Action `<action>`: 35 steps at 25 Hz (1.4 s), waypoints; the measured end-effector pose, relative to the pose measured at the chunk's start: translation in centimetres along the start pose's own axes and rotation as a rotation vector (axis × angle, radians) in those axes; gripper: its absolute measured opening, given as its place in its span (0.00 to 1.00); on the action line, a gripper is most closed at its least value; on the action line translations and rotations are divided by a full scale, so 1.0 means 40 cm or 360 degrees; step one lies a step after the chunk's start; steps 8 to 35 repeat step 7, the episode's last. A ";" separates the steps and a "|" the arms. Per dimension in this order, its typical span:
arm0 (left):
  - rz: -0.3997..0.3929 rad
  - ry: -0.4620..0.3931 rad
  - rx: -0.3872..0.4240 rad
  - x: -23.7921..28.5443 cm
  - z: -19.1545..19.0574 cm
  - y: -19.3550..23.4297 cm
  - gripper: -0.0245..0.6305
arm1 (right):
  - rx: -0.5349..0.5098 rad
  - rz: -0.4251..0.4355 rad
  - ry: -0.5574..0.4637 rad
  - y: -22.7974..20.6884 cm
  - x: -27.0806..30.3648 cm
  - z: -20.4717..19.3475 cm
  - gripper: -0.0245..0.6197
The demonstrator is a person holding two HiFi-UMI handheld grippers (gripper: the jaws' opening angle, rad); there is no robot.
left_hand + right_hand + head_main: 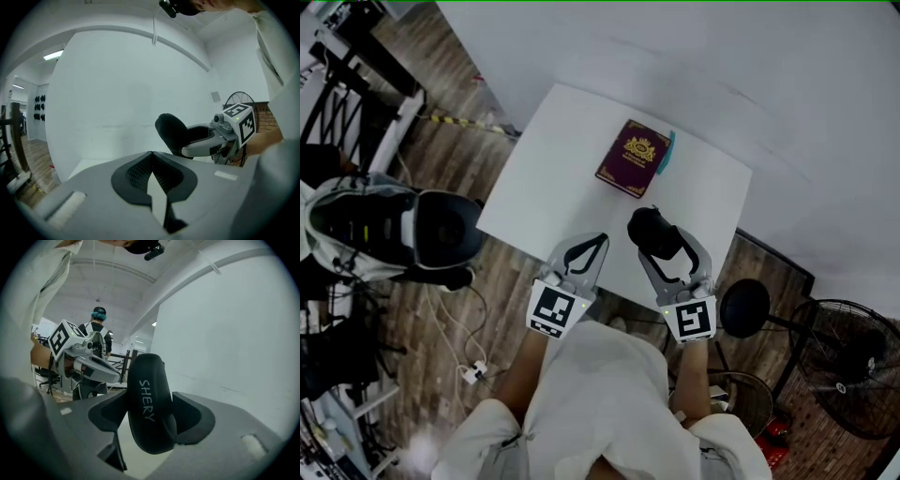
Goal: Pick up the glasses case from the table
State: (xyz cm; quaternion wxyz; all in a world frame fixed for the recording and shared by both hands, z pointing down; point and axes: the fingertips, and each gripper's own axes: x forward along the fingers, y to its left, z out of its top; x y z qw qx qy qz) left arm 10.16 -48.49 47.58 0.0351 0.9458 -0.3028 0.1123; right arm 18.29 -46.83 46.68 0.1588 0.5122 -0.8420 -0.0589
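Note:
The black oval glasses case [654,232] is lifted above the white table's [546,161] near edge, clamped between the jaws of my right gripper [668,246]. In the right gripper view the case [151,404] stands on end between the two pads, its white lettering facing me, with the right gripper [150,412] shut on it. My left gripper [598,242] hovers just to the left of the case, its fingers meeting at the tip with nothing in them. From the left gripper view, those jaws [151,153] touch, and the case [171,133] shows beyond, held by the right gripper [206,141].
A maroon booklet with a gold emblem [633,157] lies on the table's far side, with a teal item [669,150] under its right edge. A floor fan [855,366] and round black stool [743,307] stand to the right, a bag [384,225] to the left. A person [97,331] stands behind.

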 end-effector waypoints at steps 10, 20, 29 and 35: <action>-0.0002 -0.0007 -0.0010 -0.024 0.006 0.007 0.07 | -0.0006 -0.0003 -0.0011 0.016 0.001 0.024 0.50; -0.0002 -0.0007 -0.0010 -0.024 0.006 0.007 0.07 | -0.0006 -0.0003 -0.0011 0.016 0.001 0.024 0.50; -0.0002 -0.0007 -0.0010 -0.024 0.006 0.007 0.07 | -0.0006 -0.0003 -0.0011 0.016 0.001 0.024 0.50; -0.0002 -0.0007 -0.0010 -0.024 0.006 0.007 0.07 | -0.0006 -0.0003 -0.0011 0.016 0.001 0.024 0.50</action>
